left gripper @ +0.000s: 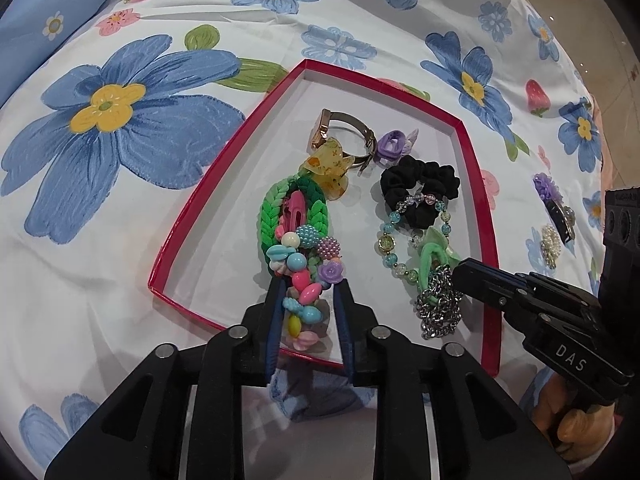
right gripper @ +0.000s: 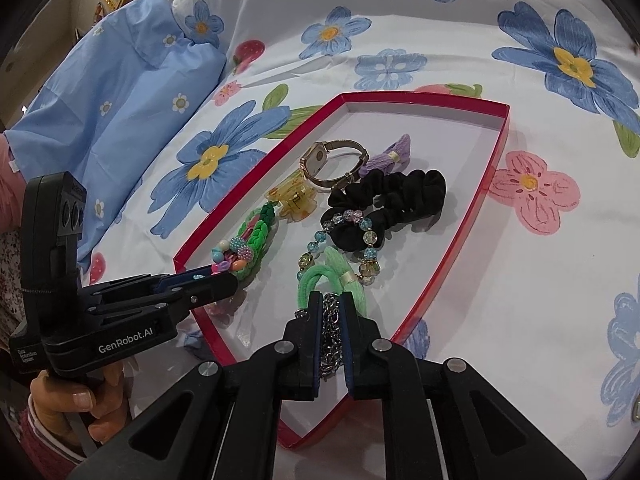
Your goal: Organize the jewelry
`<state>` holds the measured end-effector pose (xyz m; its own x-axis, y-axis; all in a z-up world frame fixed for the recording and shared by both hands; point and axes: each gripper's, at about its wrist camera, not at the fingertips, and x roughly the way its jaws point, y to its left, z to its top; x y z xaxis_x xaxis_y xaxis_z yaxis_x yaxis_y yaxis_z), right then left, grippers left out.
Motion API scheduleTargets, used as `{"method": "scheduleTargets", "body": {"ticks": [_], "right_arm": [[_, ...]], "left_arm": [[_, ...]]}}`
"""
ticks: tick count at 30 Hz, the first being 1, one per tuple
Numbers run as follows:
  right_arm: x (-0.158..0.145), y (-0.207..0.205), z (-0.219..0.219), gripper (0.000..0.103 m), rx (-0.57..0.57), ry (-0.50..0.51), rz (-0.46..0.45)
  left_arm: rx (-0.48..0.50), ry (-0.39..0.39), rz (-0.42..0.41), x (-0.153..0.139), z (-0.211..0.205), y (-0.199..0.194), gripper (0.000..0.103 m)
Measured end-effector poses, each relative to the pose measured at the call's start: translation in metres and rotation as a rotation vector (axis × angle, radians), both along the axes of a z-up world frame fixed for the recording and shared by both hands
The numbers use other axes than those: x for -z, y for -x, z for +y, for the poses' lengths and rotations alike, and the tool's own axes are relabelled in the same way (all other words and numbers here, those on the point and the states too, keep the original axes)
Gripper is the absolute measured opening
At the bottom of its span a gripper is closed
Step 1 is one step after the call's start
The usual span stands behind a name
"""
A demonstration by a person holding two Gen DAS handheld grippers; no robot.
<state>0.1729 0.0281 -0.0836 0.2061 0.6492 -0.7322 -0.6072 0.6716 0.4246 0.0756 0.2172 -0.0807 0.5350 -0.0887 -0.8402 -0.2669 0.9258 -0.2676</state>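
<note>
Lying on a flowered bedsheet (left gripper: 360,20), a shallow red tray (left gripper: 476,184) holds the jewelry.

Left gripper (left gripper: 307,286) reaches into the tray's near edge. Its blue pads stand slightly apart on either side of a bead bracelet (left gripper: 304,276) of mixed pastel beads; small gaps show between pads and beads, so no grip. The bracelet lies on the tray floor, its far end overlapping a green braided band (left gripper: 276,208) with a pink clip (left gripper: 294,210) inside the loop.

Right gripper (right gripper: 332,312) sits over the tray's near right part. A steel chain (right gripper: 330,340) hangs bunched between its pads, which are narrowly parted and press on the links: gripped. In the left view the chain's end touches the tray floor, beside a mint hair tie (right gripper: 320,280).

Other tray contents:
- yellow claw clip (left gripper: 328,168), just beyond the braided band
- gold watch (left gripper: 344,136), behind the claw clip
- purple bow (left gripper: 394,146), right of the watch
- black scrunchie (left gripper: 420,188), with a glass-bead bracelet (left gripper: 394,216) draped over it

Outside the tray, on the sheet to the right: a purple clip (left gripper: 546,190) and a pearl piece (left gripper: 550,244).

A blue pillow (right gripper: 120,100) lies at far left. A hand (right gripper: 76,404) holds the left gripper's handle.
</note>
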Motion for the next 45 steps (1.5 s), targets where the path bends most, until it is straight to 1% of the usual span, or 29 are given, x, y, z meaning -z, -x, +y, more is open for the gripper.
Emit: {"method": "scheduleTargets", "body": {"ticks": [1,4,5,6,12,14,15,18,20,21,23,26,28,31,34,37,39,41,45], "right_arm": [[0.0,0.0,0.0,0.012,0.001,-0.001,0.001],[-0.001,0.0,-0.002,0.016,0.002,-0.009,0.007],[-0.002,0.0,-0.002,0.018,0.004,-0.01,0.006],[-0.002,0.0,-0.002,0.023,0.002,-0.016,0.007],[-0.01,0.002,-0.007,0.032,0.018,-0.039,-0.01],[-0.014,0.002,-0.011,0.04,0.034,-0.053,-0.02],[-0.016,0.002,-0.014,0.043,0.041,-0.063,-0.025],[-0.022,0.001,-0.021,0.045,0.065,-0.094,-0.038],[-0.025,0.0,-0.026,0.054,0.081,-0.114,-0.044],[-0.027,0.0,-0.028,0.056,0.088,-0.126,-0.047],[-0.031,0.0,-0.033,0.059,0.097,-0.148,-0.05],[-0.035,0.001,-0.04,0.068,0.108,-0.174,-0.049],[-0.037,0.003,-0.044,0.069,0.105,-0.205,-0.041],[-0.039,0.009,-0.05,0.076,0.101,-0.242,-0.04],[-0.042,0.02,-0.056,0.076,0.096,-0.272,-0.053],[-0.044,0.032,-0.063,0.078,0.101,-0.271,-0.075],[-0.045,0.04,-0.067,0.079,0.098,-0.269,-0.083],[-0.045,0.045,-0.07,0.08,0.1,-0.257,-0.095],[-0.044,0.056,-0.075,0.081,0.114,-0.233,-0.126]], "left_arm": [[-0.001,-0.001,-0.003,0.0,-0.001,0.001,0.029],[0.001,-0.009,-0.002,-0.001,-0.002,0.001,0.031],[0.001,-0.009,-0.003,-0.001,-0.003,0.001,0.032],[0.002,-0.01,-0.005,-0.002,-0.003,0.002,0.033],[-0.011,-0.012,-0.015,-0.008,-0.004,0.006,0.046],[-0.021,-0.009,-0.021,-0.01,-0.003,0.008,0.05],[-0.025,-0.006,-0.026,-0.011,-0.002,0.009,0.053],[-0.035,-0.004,-0.035,-0.014,-0.001,0.013,0.057],[-0.041,0.0,-0.042,-0.017,-0.001,0.016,0.062],[-0.048,0.0,-0.048,-0.019,-0.001,0.018,0.064],[-0.065,-0.002,-0.061,-0.023,0.0,0.024,0.075],[-0.092,0.012,-0.091,-0.032,0.003,0.036,0.08],[-0.11,0.023,-0.107,-0.036,0.004,0.044,0.085],[-0.126,0.052,-0.14,-0.043,0.005,0.058,0.087],[-0.139,0.061,-0.167,-0.048,0.002,0.071,0.088],[-0.171,0.045,-0.165,-0.048,-0.001,0.084,0.093],[-0.189,0.035,-0.179,-0.049,-0.004,0.095,0.093],[-0.201,0.007,-0.177,-0.049,-0.007,0.101,0.093],[-0.197,-0.032,-0.173,-0.05,-0.013,0.108,0.093]]}}
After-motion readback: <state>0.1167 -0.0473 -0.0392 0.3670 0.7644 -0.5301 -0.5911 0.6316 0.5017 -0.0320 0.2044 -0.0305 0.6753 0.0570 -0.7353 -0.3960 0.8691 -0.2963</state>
